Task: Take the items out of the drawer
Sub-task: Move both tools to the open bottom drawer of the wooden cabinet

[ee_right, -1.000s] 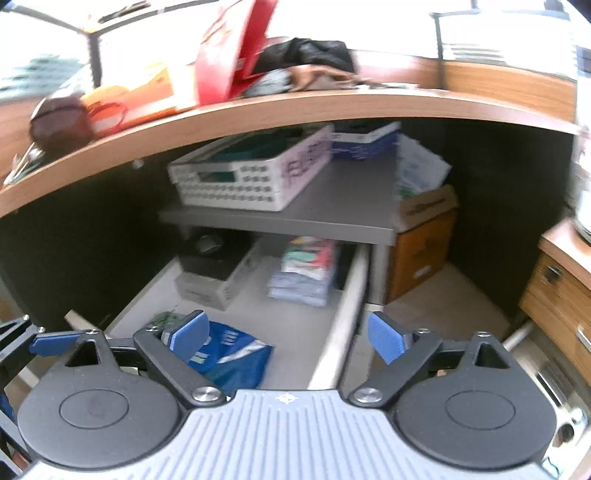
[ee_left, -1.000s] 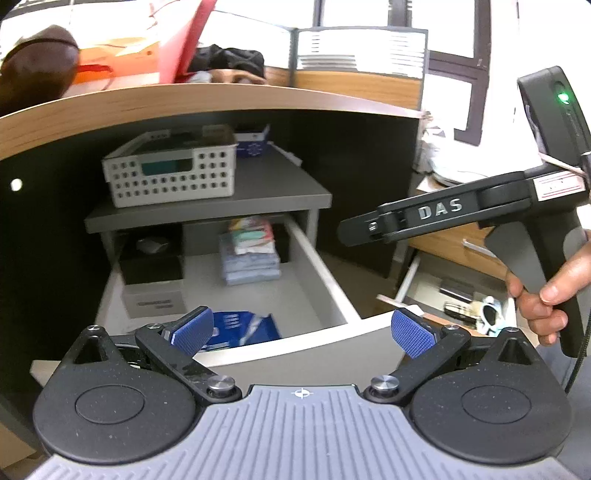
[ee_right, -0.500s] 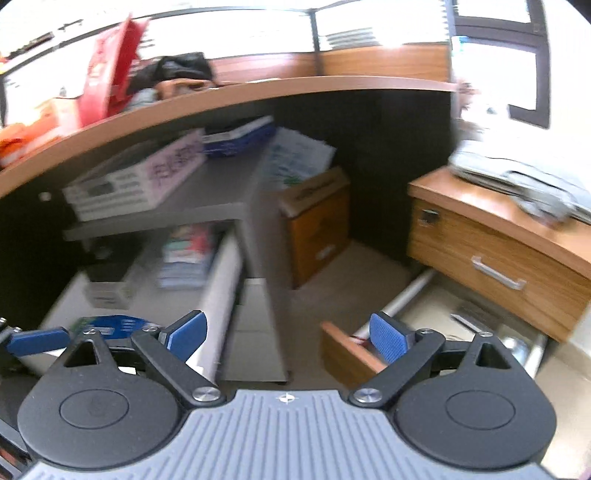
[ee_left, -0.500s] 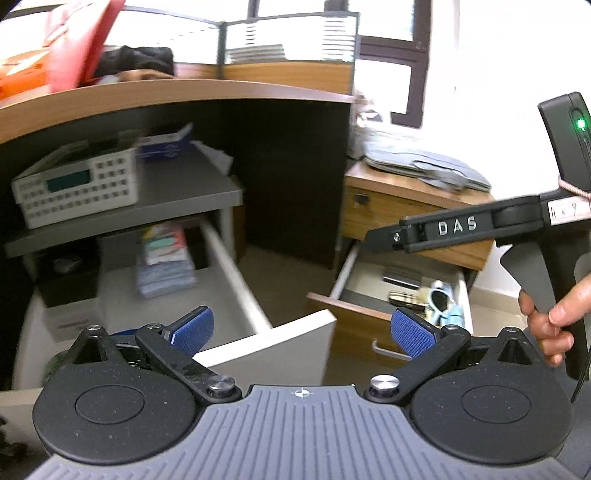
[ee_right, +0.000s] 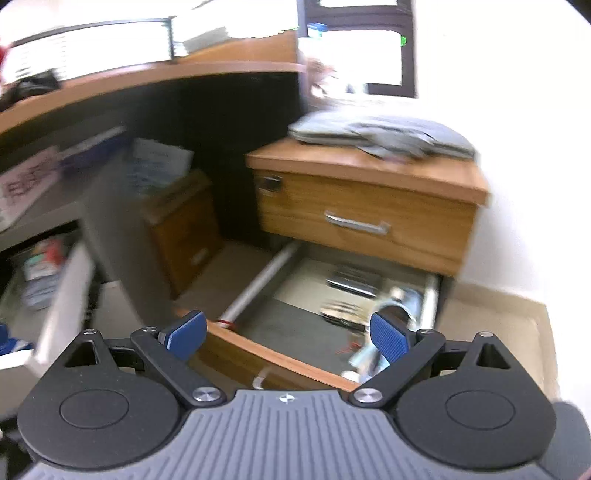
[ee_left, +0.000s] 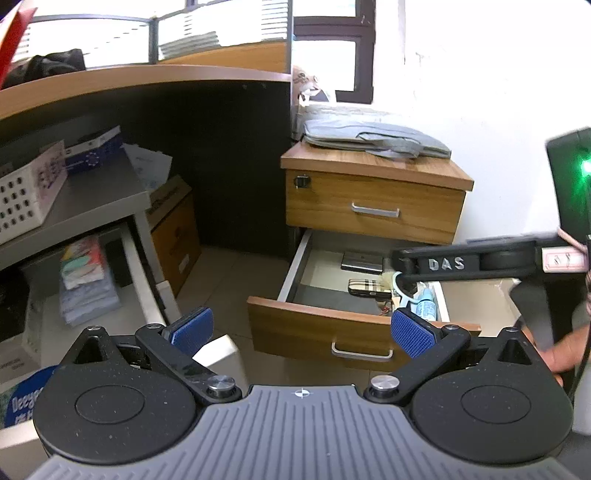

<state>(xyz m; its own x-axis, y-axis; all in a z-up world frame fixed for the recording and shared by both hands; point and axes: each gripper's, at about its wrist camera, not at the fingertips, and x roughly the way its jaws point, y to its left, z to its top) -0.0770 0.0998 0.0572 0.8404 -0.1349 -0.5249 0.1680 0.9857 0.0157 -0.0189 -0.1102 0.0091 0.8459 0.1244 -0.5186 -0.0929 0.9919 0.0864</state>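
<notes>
Both grippers, left gripper (ee_left: 301, 326) and right gripper (ee_right: 286, 332), are held released and empty. The open wooden drawer (ee_left: 332, 332) should be approached slowly, one item singled out.

— What sort of room is it?
— An office. A curved wooden desk top (ee_left: 147, 79) runs across the far left over a dark panel (ee_left: 229, 155), with a grey shelf unit (ee_left: 96, 195) beneath it. At the right, a white wall (ee_left: 480, 92)

— And the furniture near that wall?
— A small wooden cabinet (ee_left: 373, 173) stands on a pale tiled floor (ee_left: 236, 280), folded grey cloth (ee_left: 373, 138) lying on top

— Any windows?
— A dark-framed window (ee_left: 332, 33) far behind, glaring bright; blinds (ee_left: 92, 37) to its left. The right wrist view is blurred
</notes>
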